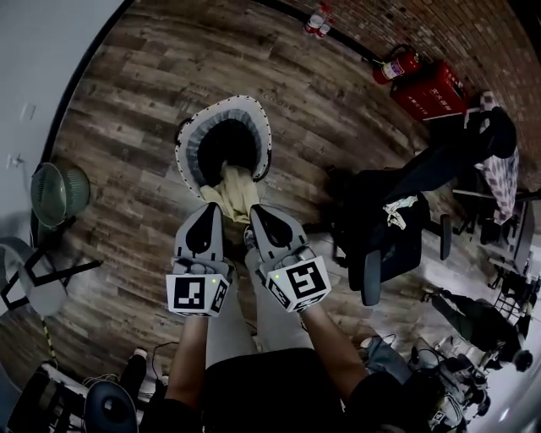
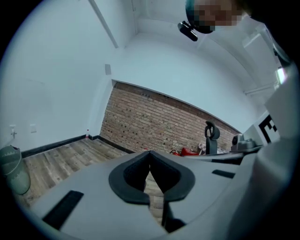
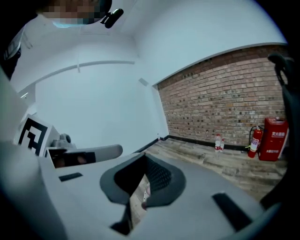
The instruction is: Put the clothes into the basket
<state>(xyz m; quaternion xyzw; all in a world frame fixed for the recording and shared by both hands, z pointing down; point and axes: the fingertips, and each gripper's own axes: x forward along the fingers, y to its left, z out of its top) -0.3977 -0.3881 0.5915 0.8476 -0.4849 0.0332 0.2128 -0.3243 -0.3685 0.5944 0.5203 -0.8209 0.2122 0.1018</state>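
Observation:
A round basket (image 1: pixel 254 114) with a grey-and-white ruffled rim and a dark inside stands on the wood floor ahead of me. A cream cloth (image 1: pixel 235 188) hangs from the two grippers, its far end trailing over the basket's near rim. My left gripper (image 1: pixel 209 207) and right gripper (image 1: pixel 254 210) are held side by side above the basket's near edge. In the left gripper view the gripper (image 2: pixel 150 161) has its jaws closed, with pale cloth (image 2: pixel 154 190) in the slit. The right gripper (image 3: pixel 144 164) is closed too, with pale cloth (image 3: pixel 139 192) pinched between its pads.
A black office chair (image 1: pixel 380 228) stands right of the basket. A green mesh bin (image 1: pixel 59 193) sits at the left by the white wall. A red fire extinguisher (image 1: pixel 397 65), a red box (image 1: pixel 427 91) and bottles (image 1: pixel 317 21) line the brick wall.

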